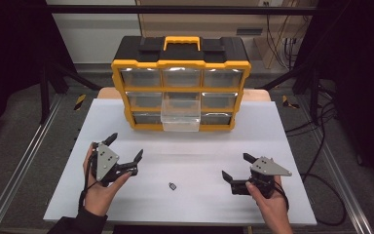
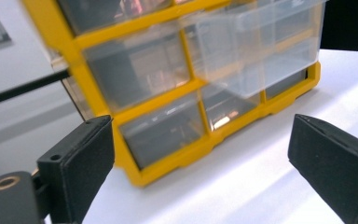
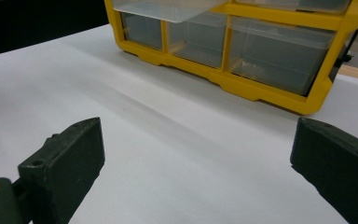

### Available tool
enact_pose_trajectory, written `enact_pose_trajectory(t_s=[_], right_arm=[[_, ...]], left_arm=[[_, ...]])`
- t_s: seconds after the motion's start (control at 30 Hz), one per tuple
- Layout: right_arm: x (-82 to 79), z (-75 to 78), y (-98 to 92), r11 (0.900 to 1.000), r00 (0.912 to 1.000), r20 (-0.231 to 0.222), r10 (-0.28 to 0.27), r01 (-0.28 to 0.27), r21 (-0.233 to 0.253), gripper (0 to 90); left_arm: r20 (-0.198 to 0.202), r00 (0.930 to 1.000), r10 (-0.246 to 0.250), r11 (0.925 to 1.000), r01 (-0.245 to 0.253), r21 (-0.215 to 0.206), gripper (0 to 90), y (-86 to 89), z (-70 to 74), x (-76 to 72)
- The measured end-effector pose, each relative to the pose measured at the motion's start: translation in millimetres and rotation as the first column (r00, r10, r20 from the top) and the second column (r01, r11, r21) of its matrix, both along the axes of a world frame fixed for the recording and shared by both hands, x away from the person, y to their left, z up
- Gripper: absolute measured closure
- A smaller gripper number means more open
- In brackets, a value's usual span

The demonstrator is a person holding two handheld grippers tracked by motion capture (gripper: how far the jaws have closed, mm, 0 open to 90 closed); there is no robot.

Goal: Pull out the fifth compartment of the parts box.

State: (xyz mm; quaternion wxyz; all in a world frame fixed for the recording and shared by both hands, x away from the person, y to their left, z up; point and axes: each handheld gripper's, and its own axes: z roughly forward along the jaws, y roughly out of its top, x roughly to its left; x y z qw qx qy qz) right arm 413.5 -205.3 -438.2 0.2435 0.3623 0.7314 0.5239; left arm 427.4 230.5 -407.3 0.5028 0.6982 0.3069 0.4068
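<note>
From the high view, both hands are hovering over the white table (image 1: 126,122): the left gripper (image 1: 125,148) and the right gripper (image 1: 233,166) are both spread wide, carrying nothing. The small dark part (image 1: 172,185) is lying on the table between them, in front of the yellow organizer (image 1: 180,64), whose clear middle drawer (image 1: 180,117) is standing pulled out. I'd say pinch the part squarely, then carry it to that drawer. In the left gripper view, the jaws are gaping toward the organizer's lower cells. In the right gripper view, jaws are parted over bare table.
</note>
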Motion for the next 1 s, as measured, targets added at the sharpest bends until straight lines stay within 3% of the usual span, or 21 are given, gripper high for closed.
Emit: enact_pose_trajectory(t_s=[0.2,0.33,0.4,0.53,0.67,0.77,1.0], right_arm=[[9.2,1.2,7.6,0.999,1.0,-0.009,0.001,0.0,0.044,3.4],[16.3,2.0,10.0,0.997,0.9999,-0.009,-0.014,0.015,0.074,3.1],[17.1,3.6,12.1,0.996,0.9996,-0.006,-0.029,0.029,0.084,2.7],[21.5,4.6,16.9,0.993,0.9987,-0.022,-0.047,0.049,0.107,2.9],[27.2,3.0,24.5,0.996,0.9976,-0.023,-0.066,0.067,0.051,3.7],[26.6,4.2,30.5,0.997,0.998,-0.016,-0.06,0.061,0.042,3.2],[26.3,18.7,48.0,0.998,0.9979,0.026,-0.059,0.058,0.029,4.3]], left_arm=[[-0.012,0.9996,-0.027,0.9967,0.026,-0.077,4.8,13.2,-1.6,-4.9],[-0.018,0.9989,-0.044,0.9963,0.043,-0.075,4.7,19.1,-8.3,-14.5],[-0.015,0.9967,-0.08,0.9963,0.079,-0.034,4.2,22.6,-15.9,-19.7],[-0.016,0.9953,-0.096,0.9929,0.094,-0.073,3.6,26.3,-16.8,-25.2],[0.009,0.9957,-0.092,0.9927,0.092,-0.078,3.6,27.2,-13.1,-27.9],[-0.012,0.9969,-0.078,0.9927,0.077,-0.093,3.6,30.6,-13.9,-31.0],[-0.018,0.9984,-0.055,0.9907,0.052,-0.126,3.5,43.8,-14.0,-38.4]])
